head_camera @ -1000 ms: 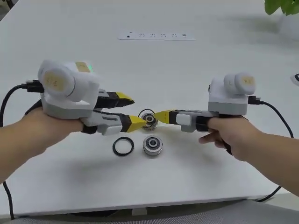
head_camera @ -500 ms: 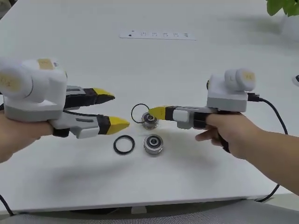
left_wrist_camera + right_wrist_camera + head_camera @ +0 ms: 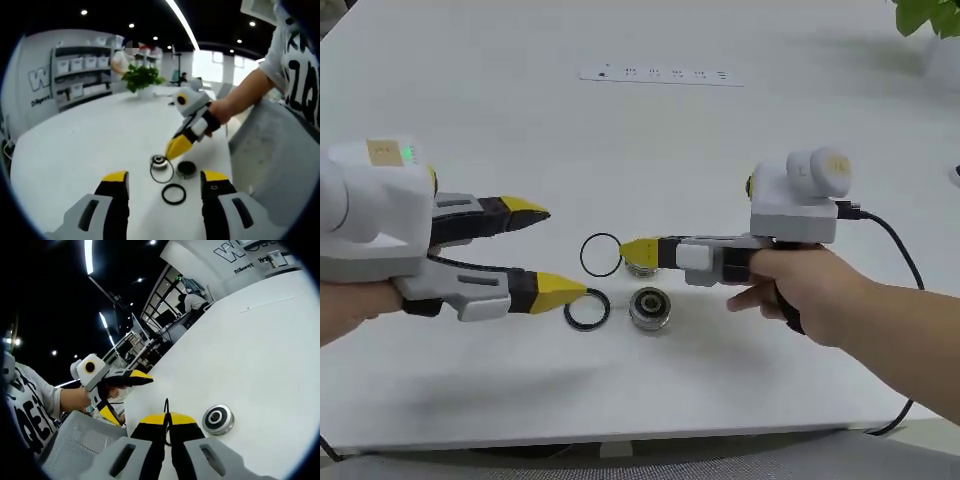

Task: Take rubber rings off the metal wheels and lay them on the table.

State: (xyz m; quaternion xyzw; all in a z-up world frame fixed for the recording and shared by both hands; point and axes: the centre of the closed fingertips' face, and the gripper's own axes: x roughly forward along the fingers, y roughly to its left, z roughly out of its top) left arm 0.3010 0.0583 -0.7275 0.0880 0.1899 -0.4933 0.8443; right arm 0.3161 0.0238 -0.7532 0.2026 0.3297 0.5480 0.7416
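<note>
White wall lettering, upper left of left gripper view: big "W", rest unreadable. Right gripper, frame centre, jaws together on thin black rubber ring, tip just beside metal wheel. Left gripper, left of centre, jaws wide apart, holding nothing. Second ring flat on table beside second wheel.

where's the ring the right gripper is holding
In the head view the rubber ring is near the middle of the table, pinched at the right gripper tips, just left of a metal wheel and beyond the second ring.
</note>
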